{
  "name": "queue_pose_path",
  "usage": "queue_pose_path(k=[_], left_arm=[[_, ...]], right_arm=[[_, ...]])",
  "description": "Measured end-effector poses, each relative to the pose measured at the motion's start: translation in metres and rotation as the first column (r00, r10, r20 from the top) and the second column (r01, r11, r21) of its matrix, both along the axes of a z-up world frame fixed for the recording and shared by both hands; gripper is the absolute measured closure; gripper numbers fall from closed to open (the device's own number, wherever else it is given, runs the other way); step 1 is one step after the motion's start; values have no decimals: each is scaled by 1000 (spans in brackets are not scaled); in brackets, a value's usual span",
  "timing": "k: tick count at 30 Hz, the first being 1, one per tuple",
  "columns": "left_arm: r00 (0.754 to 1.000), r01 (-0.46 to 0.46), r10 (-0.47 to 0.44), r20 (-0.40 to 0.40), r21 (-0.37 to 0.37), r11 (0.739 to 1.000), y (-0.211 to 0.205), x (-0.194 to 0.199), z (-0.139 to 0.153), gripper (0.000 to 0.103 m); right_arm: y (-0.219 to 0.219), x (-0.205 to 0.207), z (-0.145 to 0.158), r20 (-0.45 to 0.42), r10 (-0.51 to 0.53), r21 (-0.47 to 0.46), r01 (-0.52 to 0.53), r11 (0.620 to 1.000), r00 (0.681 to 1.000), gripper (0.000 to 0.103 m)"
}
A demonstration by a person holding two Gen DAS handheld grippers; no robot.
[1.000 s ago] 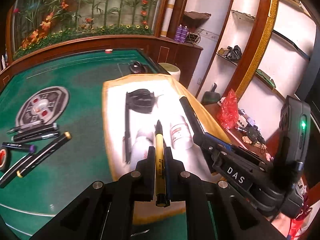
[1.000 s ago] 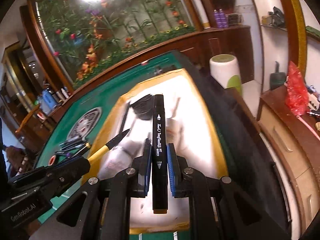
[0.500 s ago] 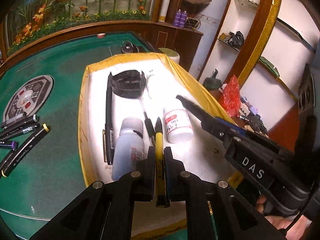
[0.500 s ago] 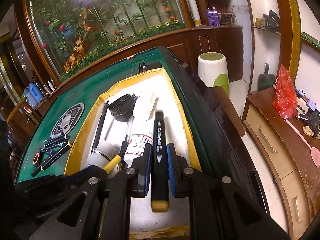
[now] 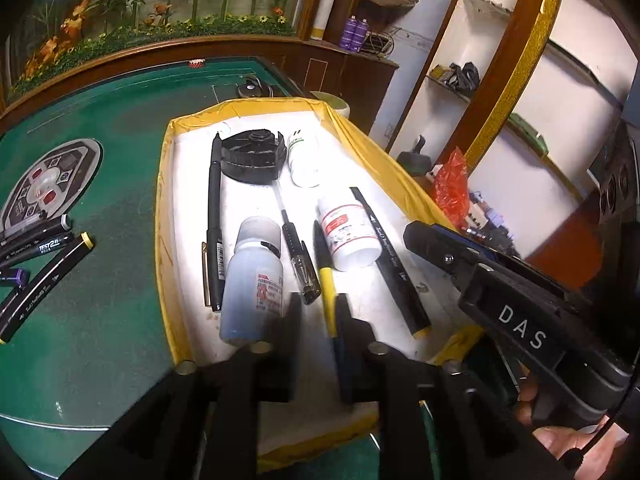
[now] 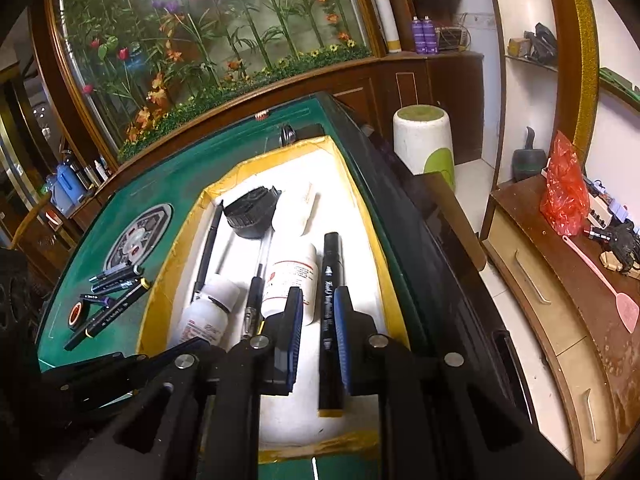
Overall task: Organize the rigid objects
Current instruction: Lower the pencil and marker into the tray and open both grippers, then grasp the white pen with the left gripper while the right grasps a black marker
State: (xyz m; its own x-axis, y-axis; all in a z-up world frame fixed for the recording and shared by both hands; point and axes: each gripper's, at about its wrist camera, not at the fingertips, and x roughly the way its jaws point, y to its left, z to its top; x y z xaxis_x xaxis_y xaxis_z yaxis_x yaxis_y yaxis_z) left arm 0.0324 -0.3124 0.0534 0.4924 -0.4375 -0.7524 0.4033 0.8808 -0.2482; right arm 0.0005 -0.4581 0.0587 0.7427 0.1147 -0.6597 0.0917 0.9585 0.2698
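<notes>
Three bottles [image 5: 252,280] and five pens or markers [image 5: 214,220] in the tray [image 5: 164,200]; one black lid [image 5: 254,156].

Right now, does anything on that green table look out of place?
Yes: several markers and a roll of tape lie loose on the green table, outside the yellow-edged tray holding the other pens and bottles.
</notes>
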Motion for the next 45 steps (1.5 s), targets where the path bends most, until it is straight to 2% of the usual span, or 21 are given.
queue_pose_path(k=[1, 2, 8, 15, 18, 20, 24, 26, 28, 30, 33, 35, 37, 39, 42, 43, 45], left_arm=[[1000, 2, -2, 5, -7, 1000, 2, -2, 2, 70], [1000, 1, -1, 16, -10, 1000, 4, -5, 5, 68], [999, -3, 4, 51, -27, 1000, 20, -15, 18, 68], [995, -53, 58, 79, -57, 997, 60, -20, 28, 68], [992, -82, 88, 95, -69, 994, 87, -23, 31, 65], [986, -111, 119, 119, -73, 991, 114, -28, 32, 62], [970, -169, 177, 166, -60, 984, 168, -35, 35, 58], [955, -221, 226, 193, -46, 974, 198, -37, 33, 50], [926, -307, 310, 217, -47, 950, 241, -40, 29, 49], [897, -390, 394, 202, -61, 919, 281, -39, 20, 48], [834, -526, 529, 159, -61, 848, 334, -34, 1, 48], [799, -580, 584, 147, -74, 812, 351, -32, -7, 49], [784, -592, 609, 118, -150, 792, 364, -32, -9, 48], [745, -639, 657, 117, -158, 753, 371, -32, -11, 48], [707, -673, 702, 84, -223, 705, 387, -36, -15, 48], [697, -679, 712, 87, -240, 694, 391, -39, -14, 48], [694, -675, 713, 102, -254, 693, 391, -42, -14, 48]], right_arm=[[1, -2, 3, 8, 4, 2, -4, 1000, 1000, 83], [3, -4, 5, 14, 7, 3, -7, 1000, 1000, 80], [20, -8, 15, 35, 44, 7, -44, 999, 998, 79], [55, -11, 23, 41, 115, -13, -115, 993, 993, 74], [72, -15, 28, 57, 157, -19, -157, 987, 986, 73], [85, -17, 31, 62, 186, -39, -184, 982, 981, 67], [113, -18, 33, 61, 246, -59, -242, 968, 967, 64], [131, -15, 30, 45, 299, -49, -297, 954, 953, 64], [150, -11, 25, 24, 353, -27, -352, 935, 935, 64], [173, -6, 19, -2, 419, -11, -419, 908, 908, 64], [216, 7, 14, -40, 502, -6, -503, 864, 864, 64], [246, 16, 14, -57, 551, -14, -553, 833, 832, 64], [275, 26, 14, -64, 591, -18, -593, 805, 804, 64], [305, 40, 10, -79, 623, -16, -626, 779, 778, 64], [338, 65, 0, -123, 629, -23, -636, 772, 768, 64], [348, 74, -5, -143, 629, -26, -639, 769, 764, 64], [363, 85, -12, -173, 626, -28, -639, 768, 760, 64]])
